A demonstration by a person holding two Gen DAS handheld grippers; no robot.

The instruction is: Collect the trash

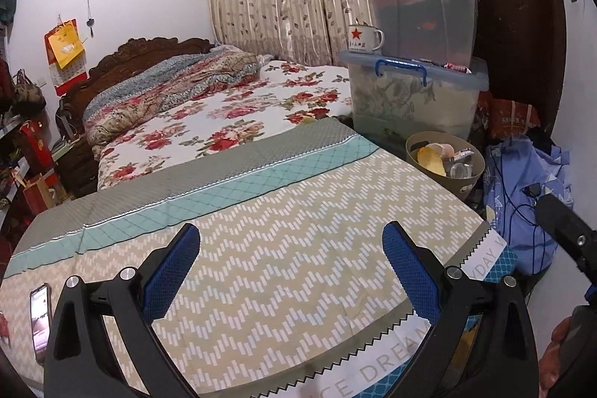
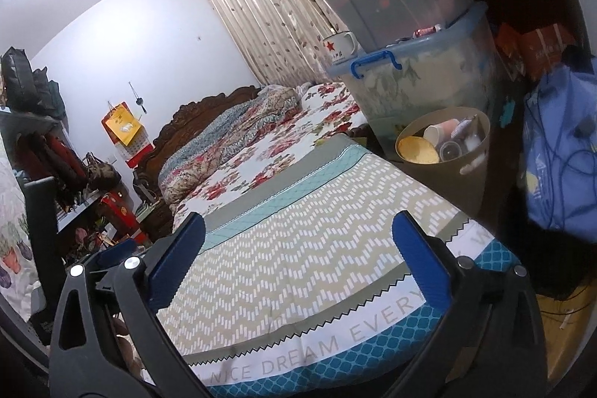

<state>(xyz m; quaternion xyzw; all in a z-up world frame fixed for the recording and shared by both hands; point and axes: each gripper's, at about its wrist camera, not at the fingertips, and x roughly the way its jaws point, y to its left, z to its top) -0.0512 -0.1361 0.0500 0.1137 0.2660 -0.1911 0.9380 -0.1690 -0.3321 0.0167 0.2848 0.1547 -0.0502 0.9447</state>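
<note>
Jaws of my left gripper (image 1: 291, 271) and right gripper (image 2: 298, 256) stand wide apart and empty above the patterned cloth (image 1: 261, 248), while the trash (image 2: 440, 140) lies inside the bin (image 2: 444, 181) beside the storage boxes (image 2: 418, 77).

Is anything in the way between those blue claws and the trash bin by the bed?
Nothing visible. Both the left gripper and right gripper are open and empty above the patterned cloth. The bin stands beyond the cloth's far right corner, its top uncovered.
</note>
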